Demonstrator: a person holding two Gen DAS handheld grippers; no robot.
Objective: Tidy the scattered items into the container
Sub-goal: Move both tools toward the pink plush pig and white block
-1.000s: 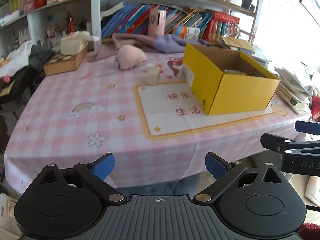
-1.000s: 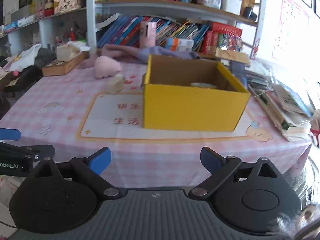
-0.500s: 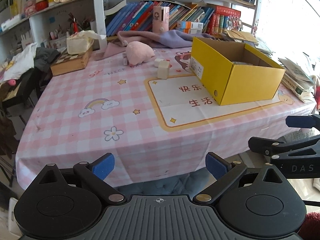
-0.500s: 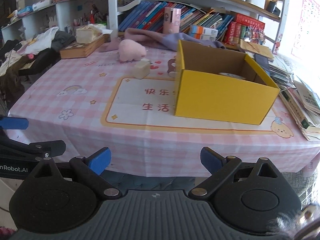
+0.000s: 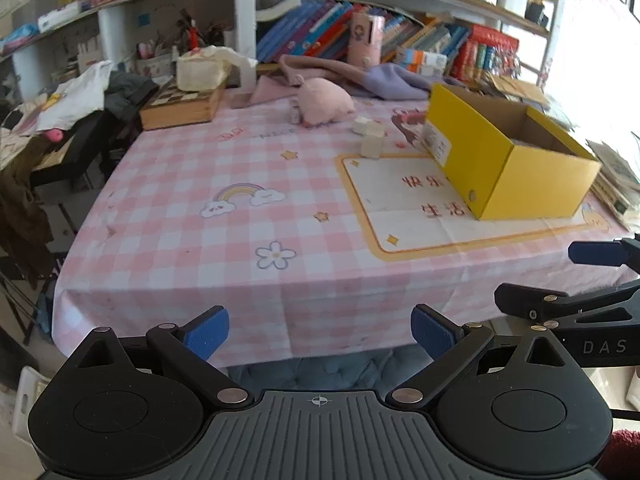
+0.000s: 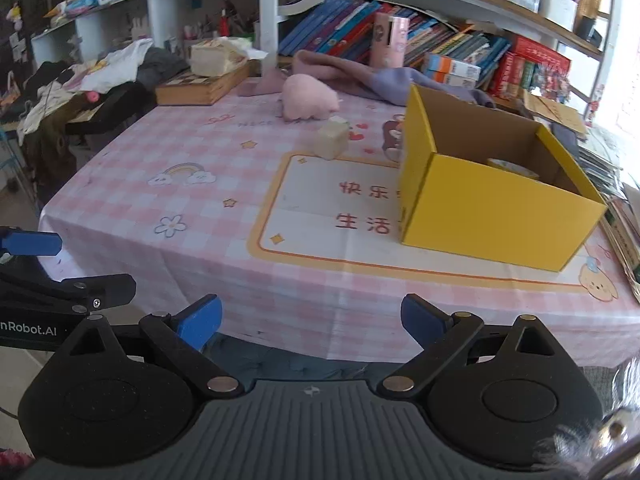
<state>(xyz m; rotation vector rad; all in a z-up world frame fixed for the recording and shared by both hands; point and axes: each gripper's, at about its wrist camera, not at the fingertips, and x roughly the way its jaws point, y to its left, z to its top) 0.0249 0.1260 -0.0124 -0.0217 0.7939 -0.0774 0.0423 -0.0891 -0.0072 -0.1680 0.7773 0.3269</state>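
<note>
Left tongs (image 5: 319, 330) and right tongs (image 6: 311, 316) both wide, empty, hanging short of the worktop (image 5: 248, 240) edge; next pick judged to be the cream block (image 6: 331, 142), standing just left of the yellow cardboard box (image 6: 492, 212); approach low, straddle its flat sides, lift clear of the box wall; pink plush (image 6: 310, 96) lies beyond.

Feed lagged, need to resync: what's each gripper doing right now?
Left gripper: open, holding nothing.
Right gripper: open, holding nothing.
</note>
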